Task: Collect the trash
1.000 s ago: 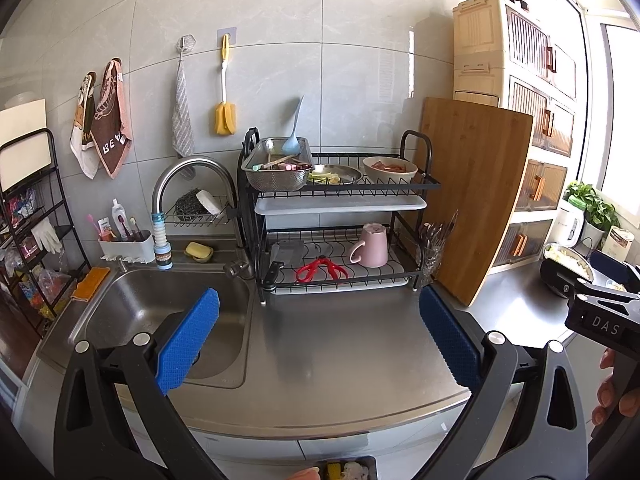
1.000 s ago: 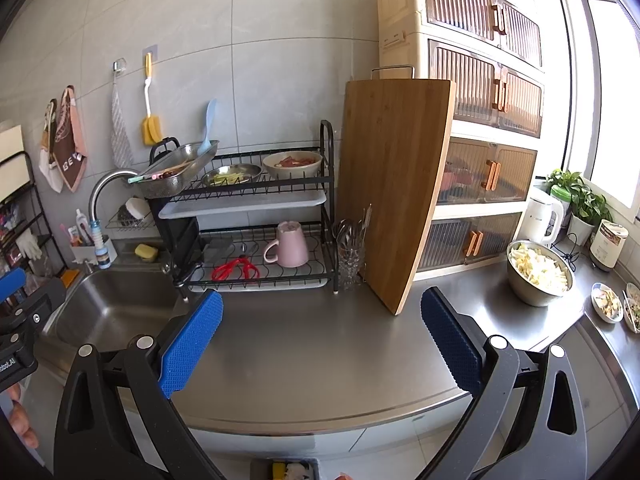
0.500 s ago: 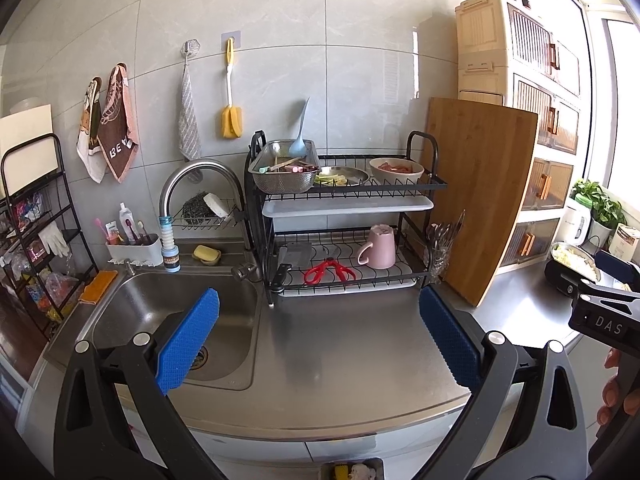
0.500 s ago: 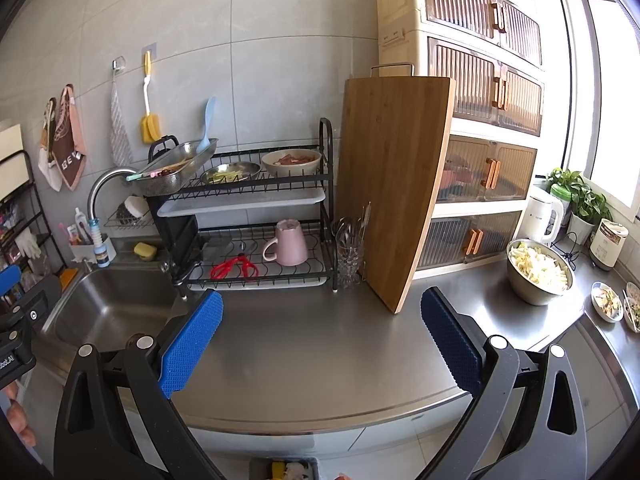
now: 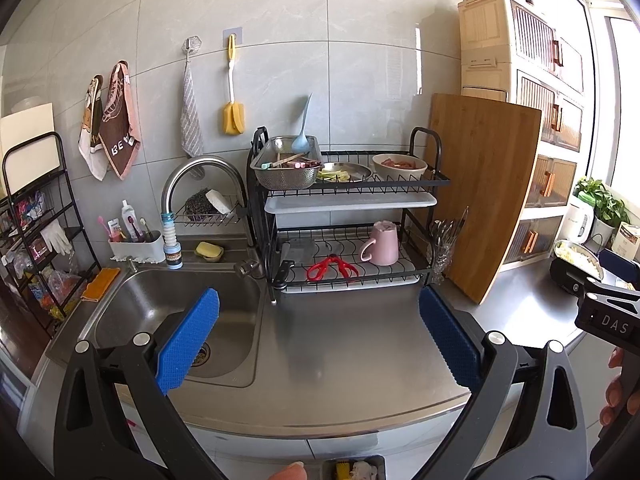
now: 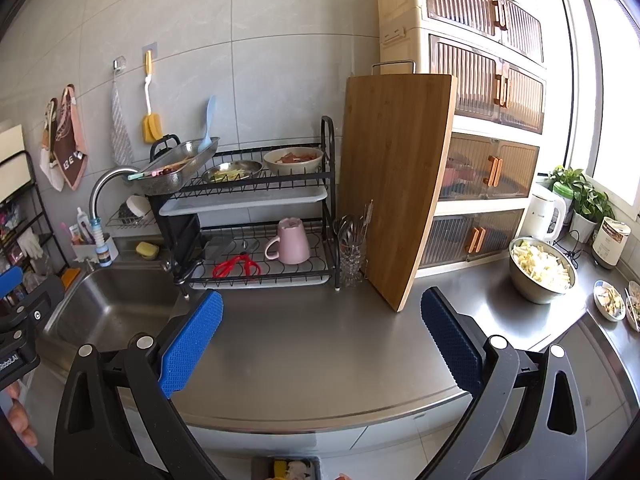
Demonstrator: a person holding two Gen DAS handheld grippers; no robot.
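From the left wrist, the left claw (image 5: pixel 318 338) hung released over the brushed steel counter (image 5: pixel 344 344), with the sink (image 5: pixel 160 312) at nine o'clock and a black wire dish rack (image 5: pixel 348 216) at twelve. From the right wrist, the right claw (image 6: pixel 320 340) also gaped empty; a bamboo board (image 6: pixel 396 184) leaned at one o'clock, and a small tray of scraps (image 6: pixel 286 468) sat at six, below the counter edge.

Small tray (image 5: pixel 354 468) of scraps cut off below.
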